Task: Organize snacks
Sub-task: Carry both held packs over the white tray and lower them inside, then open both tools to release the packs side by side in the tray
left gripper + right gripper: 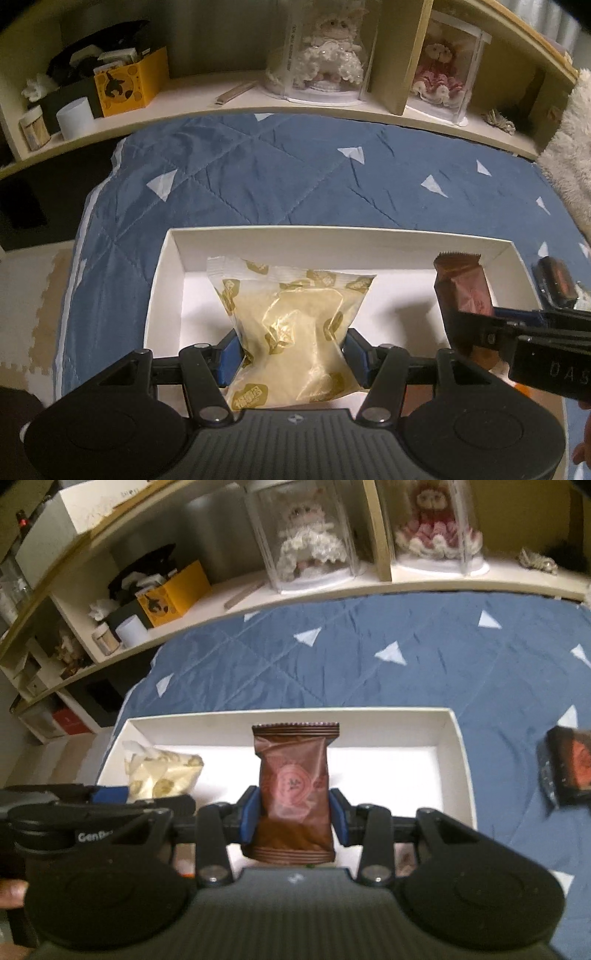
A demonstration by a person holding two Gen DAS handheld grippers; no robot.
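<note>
Two held snack packets above a white box on a blue quilt

The left gripper pinches a clear gold-printed snack bag; the right gripper clamps an upright brown snack packet. Both hang over the open white box, gold bag left, brown right. Just outside the box's right wall, a dark red-labelled packet lies on the blue quilt, before a shelf of boxed dolls.

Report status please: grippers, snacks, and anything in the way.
Left gripper shut on yellow snack. Right gripper shut on brown snack. Both over white box. Nothing in the way.
</note>
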